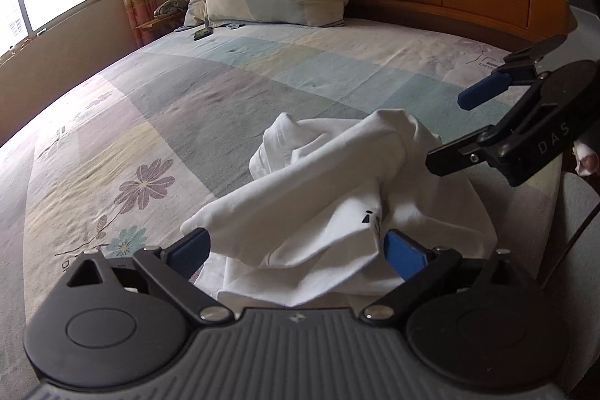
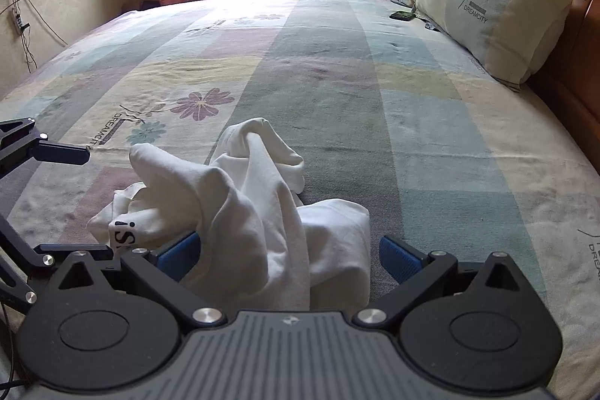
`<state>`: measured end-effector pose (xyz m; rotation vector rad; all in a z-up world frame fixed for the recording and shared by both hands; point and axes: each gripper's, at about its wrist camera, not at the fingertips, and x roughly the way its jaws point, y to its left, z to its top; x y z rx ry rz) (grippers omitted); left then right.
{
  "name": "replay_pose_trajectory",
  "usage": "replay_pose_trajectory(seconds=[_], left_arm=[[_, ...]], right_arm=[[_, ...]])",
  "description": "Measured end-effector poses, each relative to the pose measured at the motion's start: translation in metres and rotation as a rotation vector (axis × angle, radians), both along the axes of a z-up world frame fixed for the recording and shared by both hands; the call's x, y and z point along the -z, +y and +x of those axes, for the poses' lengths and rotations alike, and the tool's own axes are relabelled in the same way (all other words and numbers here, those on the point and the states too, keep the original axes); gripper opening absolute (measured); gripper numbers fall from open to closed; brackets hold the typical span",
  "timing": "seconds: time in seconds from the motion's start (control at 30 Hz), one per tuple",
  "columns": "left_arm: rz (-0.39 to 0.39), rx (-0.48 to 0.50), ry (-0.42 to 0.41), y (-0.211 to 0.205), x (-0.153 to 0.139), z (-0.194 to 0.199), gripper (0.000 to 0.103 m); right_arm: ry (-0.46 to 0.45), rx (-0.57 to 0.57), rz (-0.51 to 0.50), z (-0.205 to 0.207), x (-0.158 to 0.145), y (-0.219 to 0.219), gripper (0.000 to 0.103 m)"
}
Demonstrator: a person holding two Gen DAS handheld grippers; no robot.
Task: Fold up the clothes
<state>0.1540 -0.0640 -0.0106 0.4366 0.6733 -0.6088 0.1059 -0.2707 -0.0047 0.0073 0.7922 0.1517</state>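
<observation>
Tongs (image 1: 296,250) (image 2: 288,255) both gape, flanking crumpled white shirt (image 2: 243,197).

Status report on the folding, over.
Both grippers open: left, right, neither gripping. White shirt crumpled on the bed, unfolded. Nothing in the way; pillow and phone far off.

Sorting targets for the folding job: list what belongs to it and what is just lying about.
Job:
white garment, crumpled on the bed sheet
left hand-held gripper, open
right hand-held gripper, open

Lying about:
pillow
phone beside the pillow
</observation>
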Motion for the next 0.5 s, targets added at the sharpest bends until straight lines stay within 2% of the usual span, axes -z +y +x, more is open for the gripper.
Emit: replay_pose_trajectory(seconds=[0.1, 0.17, 0.23, 0.27, 0.4, 0.43, 0.5], left_arm=[[-0.003, -0.052, 0.000, -0.014, 0.008, 0.011, 0.099], [0.009, -0.041, 0.004, -0.024, 0.013, 0.013, 0.099], [0.067, -0.050, -0.001, -0.034, 0.022, 0.014, 0.099], [0.104, -0.092, 0.000, -0.038, 0.028, 0.017, 0.099], [0.010, -0.120, 0.164, -0.040, 0.035, 0.031, 0.099], [-0.008, -0.109, 0.180, -0.041, 0.037, 0.031, 0.099], [0.020, -0.131, 0.135, -0.044, 0.041, 0.031, 0.099]], right_arm=[[0.007, 0.006, 0.030, -0.006, 0.002, -0.003, 0.103], [0.012, 0.009, 0.047, -0.011, 0.003, -0.005, 0.103], [0.017, 0.012, 0.048, -0.014, 0.006, -0.007, 0.103], [0.020, 0.016, 0.050, -0.016, 0.008, -0.008, 0.103], [0.043, 0.034, 0.087, -0.018, 0.017, -0.013, 0.103], [0.051, 0.034, 0.099, -0.017, 0.020, -0.013, 0.103], [0.064, 0.037, 0.110, -0.016, 0.024, -0.012, 0.103]])
